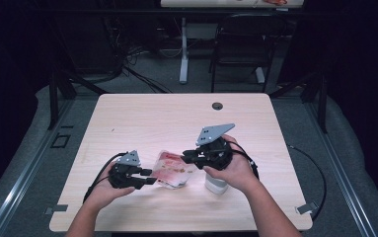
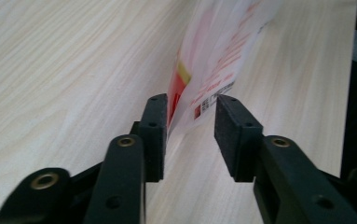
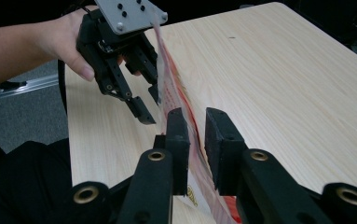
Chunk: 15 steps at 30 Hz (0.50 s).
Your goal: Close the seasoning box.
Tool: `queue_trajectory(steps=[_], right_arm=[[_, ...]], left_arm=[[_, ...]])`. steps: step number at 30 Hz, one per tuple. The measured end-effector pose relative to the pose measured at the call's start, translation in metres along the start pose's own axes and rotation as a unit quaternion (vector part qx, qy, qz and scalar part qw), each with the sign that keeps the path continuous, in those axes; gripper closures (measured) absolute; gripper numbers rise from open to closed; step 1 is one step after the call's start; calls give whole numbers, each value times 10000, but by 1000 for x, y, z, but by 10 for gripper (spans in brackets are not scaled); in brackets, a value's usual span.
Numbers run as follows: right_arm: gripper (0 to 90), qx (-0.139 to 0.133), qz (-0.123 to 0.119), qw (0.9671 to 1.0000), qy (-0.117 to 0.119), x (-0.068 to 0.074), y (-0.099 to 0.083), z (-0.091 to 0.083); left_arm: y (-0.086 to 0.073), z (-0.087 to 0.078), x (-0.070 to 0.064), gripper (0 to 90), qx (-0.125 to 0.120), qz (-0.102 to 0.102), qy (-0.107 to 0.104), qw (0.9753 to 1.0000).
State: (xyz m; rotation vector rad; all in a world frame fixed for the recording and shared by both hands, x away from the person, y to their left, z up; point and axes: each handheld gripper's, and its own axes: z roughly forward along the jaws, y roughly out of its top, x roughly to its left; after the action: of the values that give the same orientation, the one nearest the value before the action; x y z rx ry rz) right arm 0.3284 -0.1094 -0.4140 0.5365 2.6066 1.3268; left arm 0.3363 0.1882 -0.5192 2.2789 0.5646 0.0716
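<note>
bag: one red-and-white plastic bag [image 1: 173, 169] held up off the table [image 1: 142, 118] between both grippers
left gripper [image 1: 147, 178]: jaws spread around the bag's edge, gap on one side
right gripper [image 1: 187, 156]: jaws close around the bag; can't tell if pinching
high view extra: one white bottle [image 1: 215, 182], mostly hidden under the right hand
hard to read: bag print is blurry

White container [image 1: 216, 183] at 5 o'clock of pouch [image 1: 172, 169]: I see base only, right hand [image 1: 236, 170] covers top. Pouch print too small for me to read in high view, blurred in left gripper view; its top cut by frame edge at 12 o'clock there. Right gripper view: pouch lower end cut off at 6 o'clock, behind jaws.
</note>
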Motion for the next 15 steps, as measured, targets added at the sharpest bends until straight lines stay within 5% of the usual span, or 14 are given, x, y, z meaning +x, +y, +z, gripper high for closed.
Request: queue_trajectory(steps=[15], right_arm=[[743,-33,-155,9997,175,14,21,18]], left_arm=[[0,-9,-1,665,-154,-15,93,9998]])
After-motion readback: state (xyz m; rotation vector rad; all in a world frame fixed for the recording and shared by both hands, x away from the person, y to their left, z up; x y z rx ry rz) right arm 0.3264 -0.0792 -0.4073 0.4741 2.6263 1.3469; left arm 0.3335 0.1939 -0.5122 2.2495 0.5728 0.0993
